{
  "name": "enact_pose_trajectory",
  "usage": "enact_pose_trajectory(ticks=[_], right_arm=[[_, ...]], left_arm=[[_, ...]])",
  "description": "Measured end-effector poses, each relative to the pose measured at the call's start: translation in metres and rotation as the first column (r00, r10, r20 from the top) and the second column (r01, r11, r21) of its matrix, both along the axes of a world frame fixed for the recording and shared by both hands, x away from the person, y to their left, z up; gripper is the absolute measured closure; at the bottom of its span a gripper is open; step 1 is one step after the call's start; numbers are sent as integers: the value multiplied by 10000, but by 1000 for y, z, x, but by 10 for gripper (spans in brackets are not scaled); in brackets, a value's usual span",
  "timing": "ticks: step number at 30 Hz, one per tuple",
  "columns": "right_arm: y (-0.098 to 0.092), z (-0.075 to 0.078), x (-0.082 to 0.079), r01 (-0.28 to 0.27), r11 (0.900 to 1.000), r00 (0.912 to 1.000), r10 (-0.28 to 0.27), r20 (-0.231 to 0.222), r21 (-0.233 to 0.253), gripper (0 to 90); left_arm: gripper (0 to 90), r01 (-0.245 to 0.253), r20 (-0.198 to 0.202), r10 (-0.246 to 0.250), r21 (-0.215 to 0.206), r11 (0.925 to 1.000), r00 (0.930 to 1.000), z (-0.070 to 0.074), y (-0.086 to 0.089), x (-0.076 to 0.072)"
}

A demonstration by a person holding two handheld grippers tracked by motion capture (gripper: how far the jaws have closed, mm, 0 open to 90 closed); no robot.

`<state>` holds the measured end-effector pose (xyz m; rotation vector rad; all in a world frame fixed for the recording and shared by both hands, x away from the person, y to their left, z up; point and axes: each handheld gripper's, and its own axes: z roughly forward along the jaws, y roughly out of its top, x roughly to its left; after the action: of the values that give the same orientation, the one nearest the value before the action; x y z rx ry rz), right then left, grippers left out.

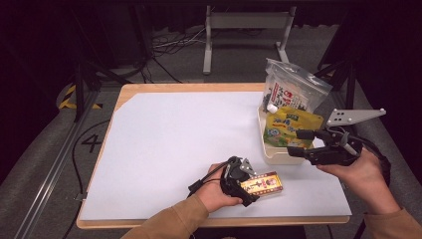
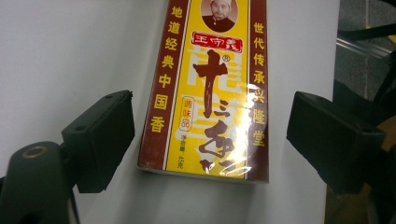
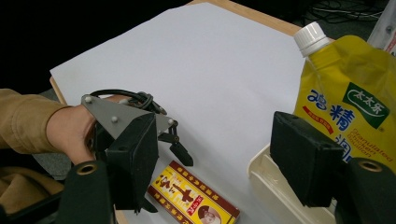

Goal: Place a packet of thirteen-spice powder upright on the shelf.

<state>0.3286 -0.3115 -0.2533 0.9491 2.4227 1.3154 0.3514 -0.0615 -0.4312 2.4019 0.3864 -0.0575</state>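
Note:
A yellow and brown spice box [image 1: 263,184] lies flat on the white paper near the table's front edge. My left gripper [image 1: 249,184] is open, one jaw on each side of the box's near end. In the left gripper view a small gap separates the box [image 2: 210,84] from each jaw of the left gripper [image 2: 210,126]. My right gripper [image 1: 298,142] hovers open at the front of a cream tray [image 1: 263,144] with nothing between its jaws. In the right gripper view the right gripper [image 3: 219,154] frames the box [image 3: 194,198] and the tray's rim [image 3: 268,179].
The tray at the right holds a yellow spouted pouch [image 1: 289,125] with a white cap and a clear printed bag [image 1: 293,89] behind it. White paper [image 1: 189,144] covers most of the wooden table. A metal stand [image 1: 246,30] sits on the floor beyond.

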Motion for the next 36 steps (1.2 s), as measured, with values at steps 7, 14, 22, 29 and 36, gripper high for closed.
enact_pose_trajectory(ticks=[7, 14, 22, 29, 36], right_arm=[[1, -2, 1, -21, 10000, 9999, 20, -102, -26, 326], [1, -5, 1, -28, 10000, 9998, 26, -216, -94, 326], [4, -8, 2, -51, 9998, 9995, 45, -297, -190, 328], [2, -8, 1, 13, 9998, 9994, -20, -350, -204, 333], [2, -7, 2, 82, 9998, 9989, -90, -470, -175, 349]], left_arm=[[188, 140, 99, -144, 428, 9990, 9998, -3, -3, 0], [295, 347, 299, -373, 832, 9959, 9989, -4, -4, 0], [314, 379, 463, -424, 941, 9948, 9980, -3, -4, -1], [321, 365, 533, -401, 658, 9972, 9978, 4, 2, -3], [323, 555, 898, -604, 568, 9968, 9941, 15, 5, -9]])
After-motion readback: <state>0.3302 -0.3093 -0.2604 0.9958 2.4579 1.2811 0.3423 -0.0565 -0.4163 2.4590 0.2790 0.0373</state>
